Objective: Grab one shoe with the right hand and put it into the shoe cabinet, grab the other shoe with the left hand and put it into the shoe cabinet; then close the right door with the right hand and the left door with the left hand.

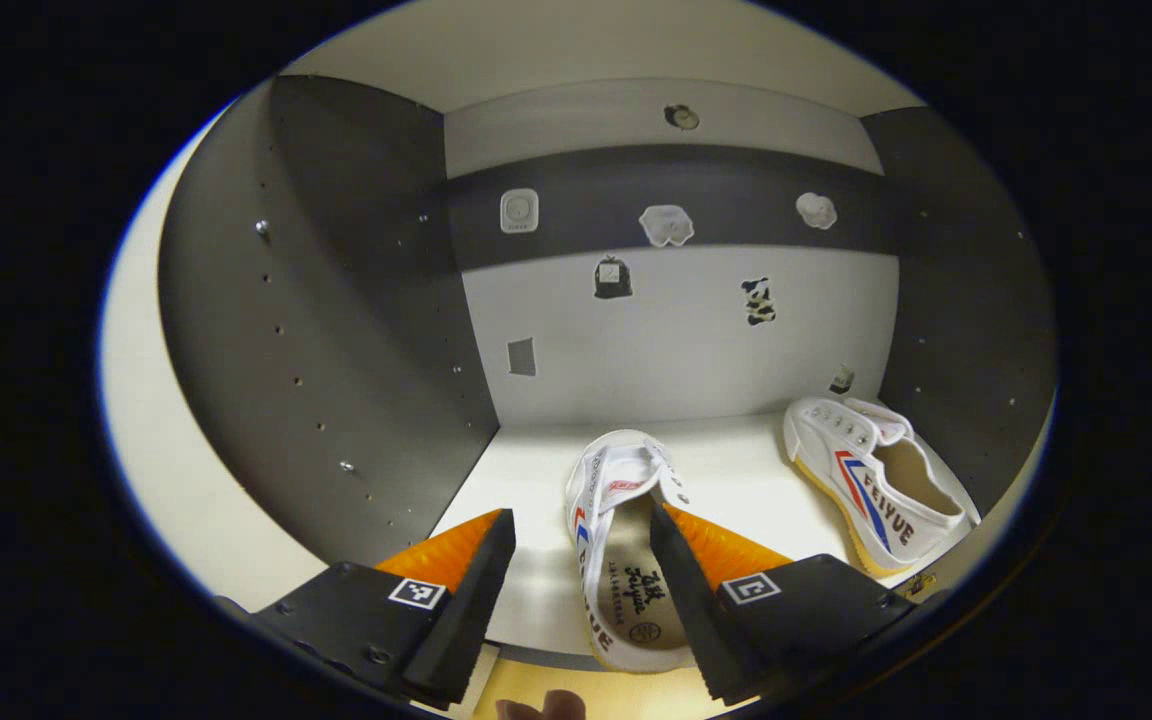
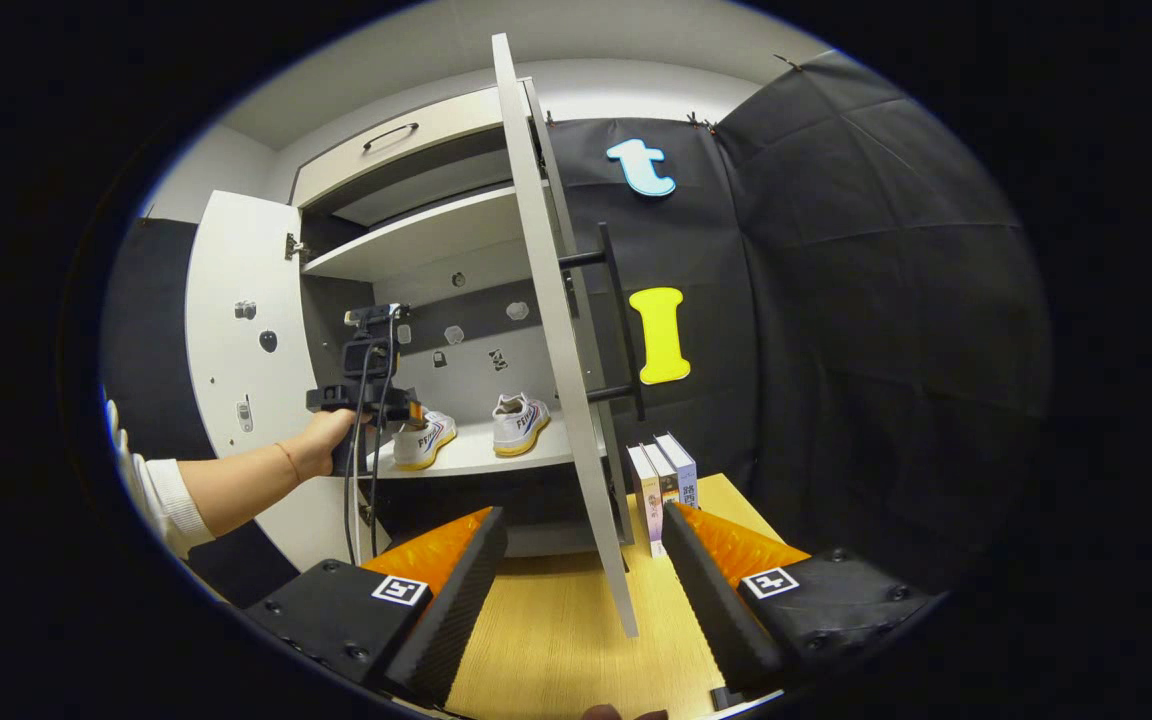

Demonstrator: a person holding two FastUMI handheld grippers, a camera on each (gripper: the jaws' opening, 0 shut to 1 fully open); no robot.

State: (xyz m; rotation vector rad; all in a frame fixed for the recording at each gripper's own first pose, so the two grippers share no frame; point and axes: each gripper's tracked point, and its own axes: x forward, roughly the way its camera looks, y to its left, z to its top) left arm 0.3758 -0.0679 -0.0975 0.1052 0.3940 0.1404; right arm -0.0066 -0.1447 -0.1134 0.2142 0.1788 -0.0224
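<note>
Cabinet shelf (image 1: 736, 470): both shoes on it, near shoe (image 1: 621, 540), far shoe (image 1: 871, 480) | left hand-held gripper (image 1: 581, 575) spread around near shoe's side; right hand-held gripper (image 2: 581, 580) spread, right door (image 2: 561, 350) edge between fingers | both doors open

My left gripper (image 1: 581, 560) has its fingers spread wide, one on each side of the gap, pressing on nothing. In the right gripper view my left hand (image 2: 324, 435) grips its handle, forearm stretched forward, sleeve at the elbow. My right gripper (image 2: 584, 560) is likewise spread, holding nothing.
</note>
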